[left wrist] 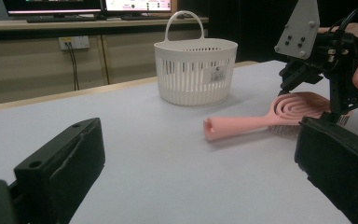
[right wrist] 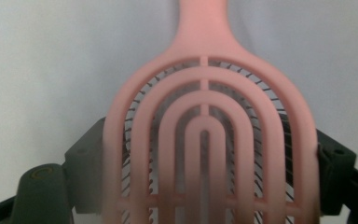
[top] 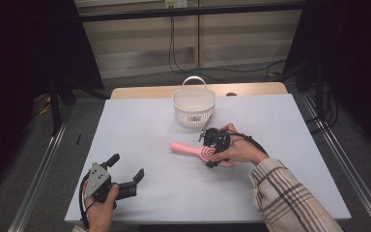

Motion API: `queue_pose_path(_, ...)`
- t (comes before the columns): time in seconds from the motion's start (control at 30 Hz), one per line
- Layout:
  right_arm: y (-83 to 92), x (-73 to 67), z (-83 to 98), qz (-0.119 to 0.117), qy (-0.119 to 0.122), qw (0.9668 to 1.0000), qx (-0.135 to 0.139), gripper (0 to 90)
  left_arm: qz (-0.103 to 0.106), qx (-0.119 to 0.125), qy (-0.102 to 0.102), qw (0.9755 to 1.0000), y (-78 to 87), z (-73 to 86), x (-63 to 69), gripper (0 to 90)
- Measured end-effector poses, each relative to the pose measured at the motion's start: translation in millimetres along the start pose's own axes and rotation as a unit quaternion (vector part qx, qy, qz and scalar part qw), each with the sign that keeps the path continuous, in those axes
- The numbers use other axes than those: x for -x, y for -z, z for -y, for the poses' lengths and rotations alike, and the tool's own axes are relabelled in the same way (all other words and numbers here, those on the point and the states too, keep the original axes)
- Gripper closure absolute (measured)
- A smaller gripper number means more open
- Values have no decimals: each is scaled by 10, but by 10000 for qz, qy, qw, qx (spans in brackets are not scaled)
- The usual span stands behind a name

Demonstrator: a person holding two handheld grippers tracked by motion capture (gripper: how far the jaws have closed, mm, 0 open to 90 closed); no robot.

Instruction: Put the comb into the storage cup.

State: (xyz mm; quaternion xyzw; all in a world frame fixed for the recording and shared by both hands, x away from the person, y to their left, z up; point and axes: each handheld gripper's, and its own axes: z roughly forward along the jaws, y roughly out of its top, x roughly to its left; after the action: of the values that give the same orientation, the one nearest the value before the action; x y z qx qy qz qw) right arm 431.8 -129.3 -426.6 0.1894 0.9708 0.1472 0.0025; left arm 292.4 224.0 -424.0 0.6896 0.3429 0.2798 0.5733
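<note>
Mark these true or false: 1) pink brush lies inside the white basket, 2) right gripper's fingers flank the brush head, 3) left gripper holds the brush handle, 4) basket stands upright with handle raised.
1) The pink plastic vented hairbrush lies inside the white slotted plastic basket. False: it lies on the white table, in front of the basket.
2) The right gripper has its fingers on either side of the brush head. True, as the right gripper view shows.
3) The left gripper holds the brush handle. False: its fingers are open with nothing between them, apart from the brush.
4) The basket stands upright with its handle raised. True.
</note>
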Motion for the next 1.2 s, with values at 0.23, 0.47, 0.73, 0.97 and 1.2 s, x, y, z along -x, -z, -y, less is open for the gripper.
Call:
queue_pose_path(0.23, 26, -4, 26, 62, 5, 10000, 18, 198, -2, 19, 23, 10000, -1, 0, -3, 18)
queue_pose_path(0.47, 80, -6, 41, 90, -19, 9999, 88, 197, -4, 6, 19, 10000, -2, 2, -5, 18)
queue_pose_path(0.73, 145, 13, 64, 77, -62, 9998, 149, 197, -11, 0, 19, 10000, -3, 1, -7, 18)
queue_pose_path(0.97, 248, 29, 63, 2, -71, 9995, 321, 197, -25, -15, -12, 10000, -3, 2, -3, 18)
queue_pose_path(1.2, 308, 48, 73, -70, -188, 9989, 417, 197, -64, -48, -38, 10000, 1, 1, -15, 17)
